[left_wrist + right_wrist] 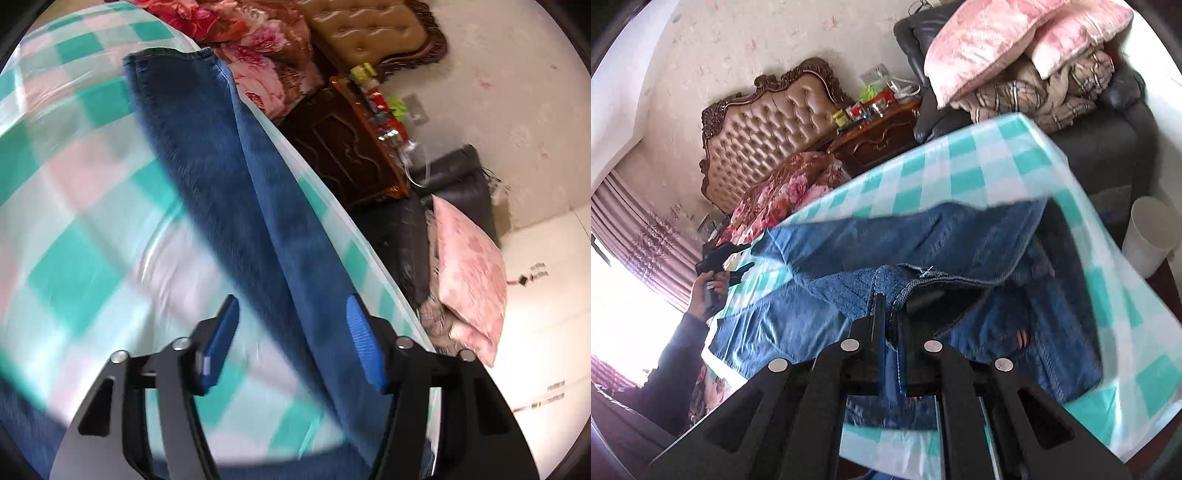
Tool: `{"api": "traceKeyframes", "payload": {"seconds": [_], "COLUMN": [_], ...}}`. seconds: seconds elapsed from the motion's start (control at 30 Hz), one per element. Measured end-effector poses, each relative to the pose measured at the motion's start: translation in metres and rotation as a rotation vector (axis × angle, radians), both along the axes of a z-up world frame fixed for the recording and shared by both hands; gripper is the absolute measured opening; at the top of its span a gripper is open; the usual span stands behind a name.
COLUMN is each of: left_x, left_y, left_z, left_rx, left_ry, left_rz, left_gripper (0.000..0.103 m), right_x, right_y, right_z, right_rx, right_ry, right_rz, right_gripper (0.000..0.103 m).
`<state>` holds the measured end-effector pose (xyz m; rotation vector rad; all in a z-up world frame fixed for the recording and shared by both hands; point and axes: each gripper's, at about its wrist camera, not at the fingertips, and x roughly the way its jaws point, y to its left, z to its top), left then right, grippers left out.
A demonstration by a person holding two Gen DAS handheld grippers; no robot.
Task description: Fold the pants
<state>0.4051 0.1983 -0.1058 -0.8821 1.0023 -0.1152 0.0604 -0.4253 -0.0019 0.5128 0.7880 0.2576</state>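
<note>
My two claws work over a table (997, 155) covered in a smooth checked cloth of teal, white and pale pink squares. Beyond it stand a tufted tan leather headboard (764, 136) with a carved dark frame, a carved wooden nightstand (343, 147), a floral blanket (258, 48) and pink cushions (990, 40) heaped on a dark armchair. The blue denim pants (229, 177) lie on the cloth, one long leg stretching away ahead of my left claw (291, 347). Its ribbed blue pads stand apart, gripping nothing, with the leg lying under them. My right claw (892, 317) is clenched on the pants' stitched hem, with bunched denim just ahead of it.
</note>
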Motion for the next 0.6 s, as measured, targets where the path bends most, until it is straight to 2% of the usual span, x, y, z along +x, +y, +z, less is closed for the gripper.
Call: {"api": "traceKeyframes", "payload": {"seconds": [0.03, 0.2, 0.33, 0.4, 0.43, 0.47, 0.57, 0.6], "left_x": [0.014, 0.068, 0.099, 0.112, 0.117, 0.117, 0.096, 0.071], "left_y": [0.004, 0.033, 0.041, 0.043, 0.044, 0.044, 0.054, 0.061], "left_z": [-0.006, -0.035, -0.048, -0.051, -0.053, -0.052, -0.022, 0.002], "left_rx": [-0.007, -0.050, -0.114, -0.142, -0.157, -0.152, -0.145, -0.139], "left_ry": [0.011, 0.070, 0.079, 0.080, 0.086, 0.092, 0.054, 0.019], "left_rz": [0.018, 0.107, 0.116, 0.111, 0.102, 0.096, 0.112, 0.115], "left_gripper": [0.046, 0.045, 0.044, 0.035, 0.012, 0.002, 0.002, 0.002], "right_x": [0.001, 0.011, 0.016, 0.017, 0.019, 0.019, 0.018, 0.017], "right_y": [-0.003, -0.015, -0.021, -0.021, -0.023, -0.025, -0.036, -0.042], "right_z": [0.001, 0.006, 0.011, 0.014, 0.015, 0.016, 0.025, 0.027], "right_rx": [0.005, 0.050, 0.034, 0.020, 0.022, 0.025, 0.013, 0.012], "right_ry": [-0.002, 0.003, 0.011, 0.016, 0.021, 0.023, 0.015, 0.015], "right_rz": [-0.002, -0.010, -0.019, -0.022, -0.027, -0.029, -0.043, -0.048], "right_gripper": [0.007, 0.007, 0.007, 0.007, 0.007, 0.007, 0.007, 0.007]}}
